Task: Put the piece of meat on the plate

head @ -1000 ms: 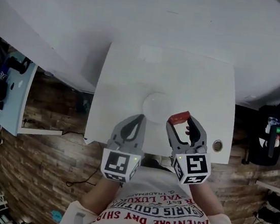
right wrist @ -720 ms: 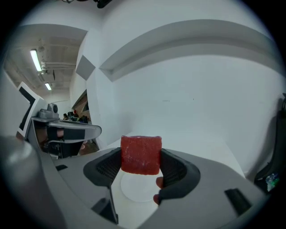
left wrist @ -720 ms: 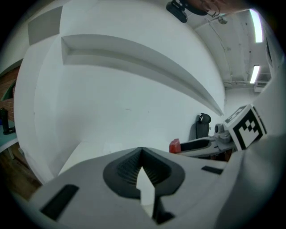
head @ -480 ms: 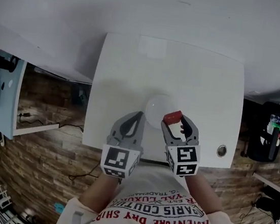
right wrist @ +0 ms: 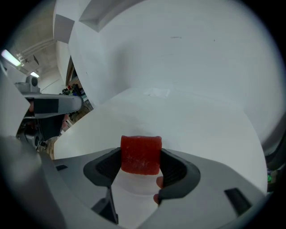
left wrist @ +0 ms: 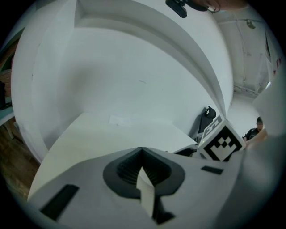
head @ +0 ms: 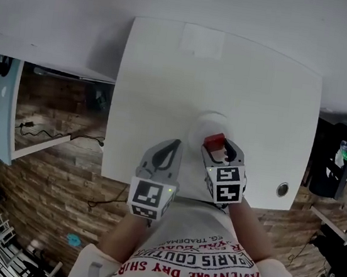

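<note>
Head view: the right gripper (head: 217, 147) pinches the red piece of meat (head: 214, 140) between its jaws, directly over the white plate (head: 198, 126). The left gripper (head: 172, 146), jaws pressed together on nothing, hovers just left of the plate, over the white table (head: 170, 71).

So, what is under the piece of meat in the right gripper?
The white plate, on the white table, lies under the piece of meat. The meat and the fingers of the right gripper cover part of it; whether they touch cannot be seen.
</note>
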Motion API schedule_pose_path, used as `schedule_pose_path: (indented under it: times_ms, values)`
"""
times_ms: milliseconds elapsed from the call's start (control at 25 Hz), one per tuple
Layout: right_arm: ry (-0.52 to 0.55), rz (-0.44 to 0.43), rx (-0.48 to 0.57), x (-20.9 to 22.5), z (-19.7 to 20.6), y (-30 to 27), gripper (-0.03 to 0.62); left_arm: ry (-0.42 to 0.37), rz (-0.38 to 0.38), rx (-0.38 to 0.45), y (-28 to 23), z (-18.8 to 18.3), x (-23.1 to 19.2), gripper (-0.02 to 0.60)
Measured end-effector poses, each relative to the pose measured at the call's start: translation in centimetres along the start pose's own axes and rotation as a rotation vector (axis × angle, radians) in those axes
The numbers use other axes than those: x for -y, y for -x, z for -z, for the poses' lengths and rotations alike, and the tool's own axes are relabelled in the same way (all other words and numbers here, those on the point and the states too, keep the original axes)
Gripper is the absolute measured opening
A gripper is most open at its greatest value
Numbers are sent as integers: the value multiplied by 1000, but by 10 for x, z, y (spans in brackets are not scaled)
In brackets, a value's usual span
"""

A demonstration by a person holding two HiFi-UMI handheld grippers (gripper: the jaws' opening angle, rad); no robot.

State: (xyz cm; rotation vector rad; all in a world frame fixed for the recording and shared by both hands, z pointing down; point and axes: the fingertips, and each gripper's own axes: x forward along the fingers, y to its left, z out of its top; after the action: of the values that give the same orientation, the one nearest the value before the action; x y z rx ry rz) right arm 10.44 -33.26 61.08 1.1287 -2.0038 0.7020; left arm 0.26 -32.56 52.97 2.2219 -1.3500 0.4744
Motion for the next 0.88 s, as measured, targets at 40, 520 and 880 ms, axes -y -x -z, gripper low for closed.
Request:
schedule_pose_path:
  times_ms: [40, 520, 880]
  values:
    - [0, 6, -17, 0, 3, -3, 278, 9, 1, -9, -1, 4, -2, 8]
    - [-25, 46, -57, 6, 4, -22, 275, 7, 16, -61, -7, 20, -19, 8]
    - [-105, 27, -28, 3, -2, -12, 276, -25, 45, -41, -6, 4, -10, 8]
